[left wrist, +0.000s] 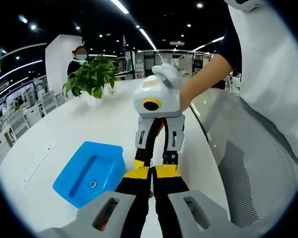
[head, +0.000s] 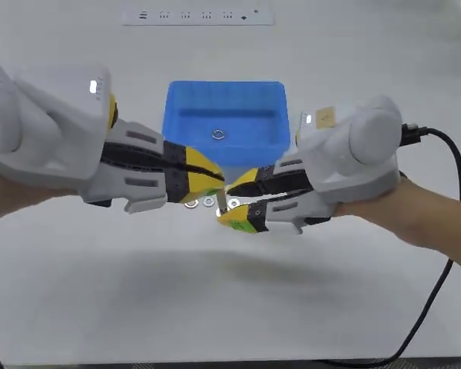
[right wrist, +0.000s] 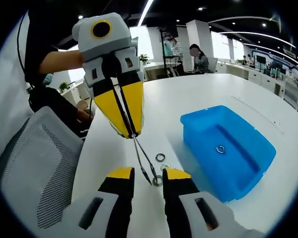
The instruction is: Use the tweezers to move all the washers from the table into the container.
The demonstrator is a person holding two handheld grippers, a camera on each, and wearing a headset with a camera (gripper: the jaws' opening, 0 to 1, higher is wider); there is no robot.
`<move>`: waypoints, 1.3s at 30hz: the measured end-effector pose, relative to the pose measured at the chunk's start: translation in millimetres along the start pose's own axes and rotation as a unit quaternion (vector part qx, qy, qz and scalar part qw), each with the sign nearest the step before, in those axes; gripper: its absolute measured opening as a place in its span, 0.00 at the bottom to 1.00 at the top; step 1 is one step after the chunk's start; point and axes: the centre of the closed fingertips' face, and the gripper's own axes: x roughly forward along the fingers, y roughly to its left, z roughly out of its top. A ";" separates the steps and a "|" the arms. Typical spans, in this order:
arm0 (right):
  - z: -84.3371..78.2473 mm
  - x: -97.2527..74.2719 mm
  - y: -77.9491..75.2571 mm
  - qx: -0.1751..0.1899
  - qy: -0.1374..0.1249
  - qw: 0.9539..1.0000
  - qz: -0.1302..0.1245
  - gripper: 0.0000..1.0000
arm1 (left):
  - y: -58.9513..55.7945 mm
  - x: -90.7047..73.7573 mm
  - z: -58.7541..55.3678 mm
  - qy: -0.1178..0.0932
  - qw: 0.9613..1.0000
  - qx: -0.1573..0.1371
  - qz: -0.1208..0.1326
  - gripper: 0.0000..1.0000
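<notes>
In the head view the left gripper [head: 211, 181] comes in from the left and the right gripper [head: 229, 201] from the right, their yellow tips almost meeting just in front of the blue container [head: 192, 108] on the white table [head: 215, 307]. One washer [head: 218, 135] lies inside the container, and two loose washers [head: 190, 203] lie side by side on the table under the left gripper's tips, with a third just beside the right gripper's tips. A black cable [head: 453, 200] trails from the right gripper. In the left gripper view its own jaws are pressed close together, the right gripper [left wrist: 155, 159] faces them from above with a hand [left wrist: 193, 94] around its body, and the container [left wrist: 74, 178] sits to the left with the washer [left wrist: 93, 184] on its floor. In the right gripper view its own jaws stand spread apart, while the left gripper [right wrist: 129, 130] pinches the tweezers [right wrist: 141, 156], which slant down to a washer at the tweezer tips [right wrist: 157, 180] lying on the table between the right gripper's yellow tips. Another washer lies just beyond it, and the container [right wrist: 248, 163] stands to the right
</notes>
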 end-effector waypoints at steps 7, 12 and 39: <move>-3.0 6.2 0.8 -0.013 0.010 1.000 0.008 0.17 | -1.6 3.0 1.1 -0.001 1.000 0.002 -0.002 0.05; -10.6 8.4 0.1 -0.039 0.030 0.999 0.009 0.14 | -1.8 4.0 1.1 0.000 1.000 0.008 -0.001 0.05; -5.8 10.3 -1.1 -0.077 0.022 0.997 -0.003 0.08 | 5.0 0.6 -0.4 -0.002 0.999 -0.028 0.029 0.10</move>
